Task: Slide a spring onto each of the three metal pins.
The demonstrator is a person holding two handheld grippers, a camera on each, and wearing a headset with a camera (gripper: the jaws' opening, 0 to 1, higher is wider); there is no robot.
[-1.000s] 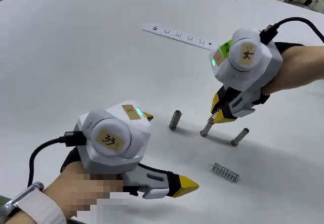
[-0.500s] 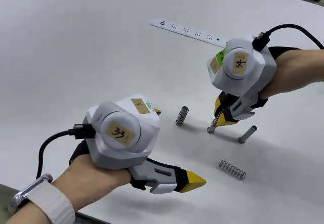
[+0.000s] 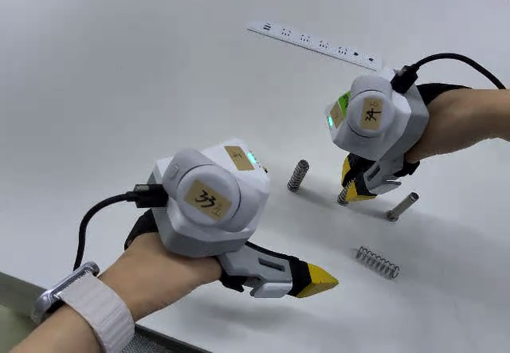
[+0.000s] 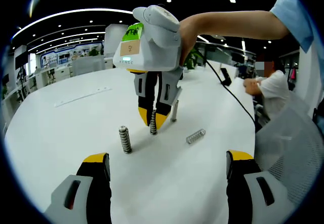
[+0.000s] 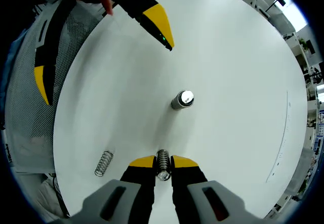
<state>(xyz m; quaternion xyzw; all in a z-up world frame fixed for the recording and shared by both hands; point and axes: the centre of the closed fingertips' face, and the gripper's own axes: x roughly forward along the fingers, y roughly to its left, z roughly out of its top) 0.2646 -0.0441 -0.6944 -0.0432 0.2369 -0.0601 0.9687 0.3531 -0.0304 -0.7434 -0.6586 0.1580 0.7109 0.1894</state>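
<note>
Three metal pins stand on the white table. The left pin (image 3: 298,175) (image 4: 124,139) (image 5: 183,100) wears a spring. My right gripper (image 3: 351,190) (image 4: 154,118) (image 5: 162,162) is shut on a spring (image 5: 162,159) (image 4: 153,124) and holds it over the middle pin (image 3: 343,197). The right pin (image 3: 402,206) (image 4: 174,112) is bare. A loose spring (image 3: 377,262) (image 4: 195,136) (image 5: 104,163) lies flat nearer to me. My left gripper (image 3: 319,280) (image 4: 167,171) hovers open in front of the pins with nothing between its fingers (image 5: 157,24).
A white power strip (image 3: 315,42) (image 4: 81,96) lies at the far side of the table. Cables trail from both grippers. In the left gripper view a person (image 4: 266,85) sits beyond the table's right edge.
My right gripper has sunk lower over the middle pin with the spring in its jaws. The head view has shifted; the left gripper stays open near the front.
</note>
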